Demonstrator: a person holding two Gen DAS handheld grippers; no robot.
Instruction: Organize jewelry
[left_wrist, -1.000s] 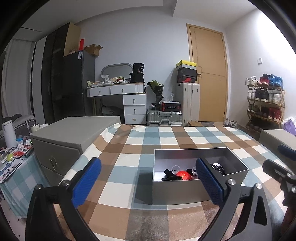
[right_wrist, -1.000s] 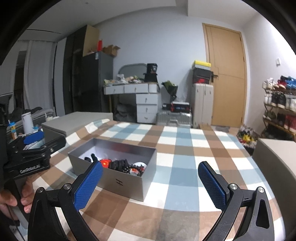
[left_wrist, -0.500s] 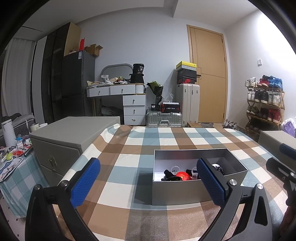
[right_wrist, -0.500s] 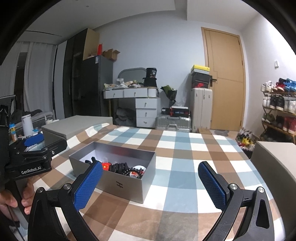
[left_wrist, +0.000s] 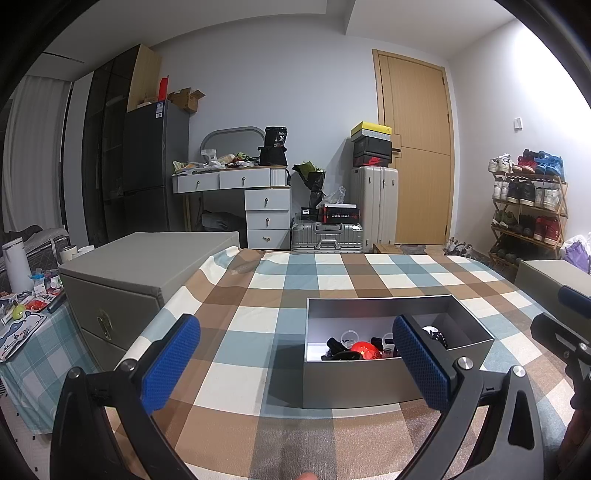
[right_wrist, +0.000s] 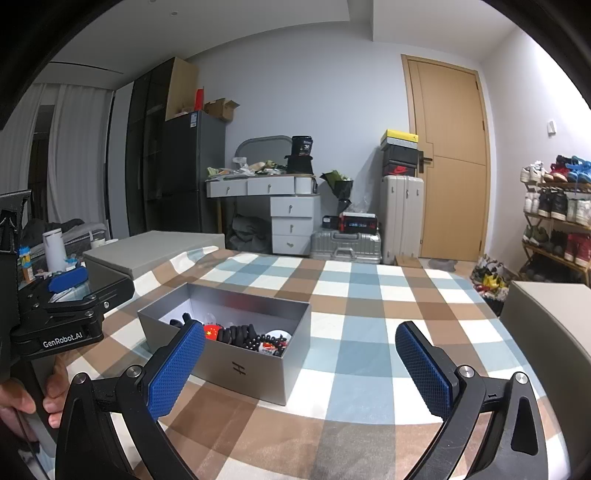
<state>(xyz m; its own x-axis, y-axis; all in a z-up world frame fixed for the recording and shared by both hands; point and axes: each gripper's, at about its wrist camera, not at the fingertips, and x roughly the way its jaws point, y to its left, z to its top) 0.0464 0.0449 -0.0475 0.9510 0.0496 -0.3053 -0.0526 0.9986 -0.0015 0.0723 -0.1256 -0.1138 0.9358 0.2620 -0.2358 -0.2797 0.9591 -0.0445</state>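
An open grey box (left_wrist: 369, 384) sits on the checked tablecloth (left_wrist: 258, 332); it also shows in the right wrist view (right_wrist: 240, 365). Inside lie a red round piece (left_wrist: 364, 350), black beaded pieces (right_wrist: 240, 334) and small white rings (left_wrist: 349, 336). My left gripper (left_wrist: 295, 365) is open and empty, held above the cloth just in front of the box. My right gripper (right_wrist: 299, 369) is open and empty, near the box's right front corner. Each gripper's body shows in the other's view.
A grey storage box (left_wrist: 147, 273) stands off the table's left edge and another grey box (right_wrist: 546, 325) at the right. A cluttered side table (left_wrist: 26, 325) is at far left. Desk, suitcases and shoe rack stand far behind.
Both grippers have drifted slightly; the box sits a little nearer and lower in the views. Jaws stay open and nothing was taken hold of.
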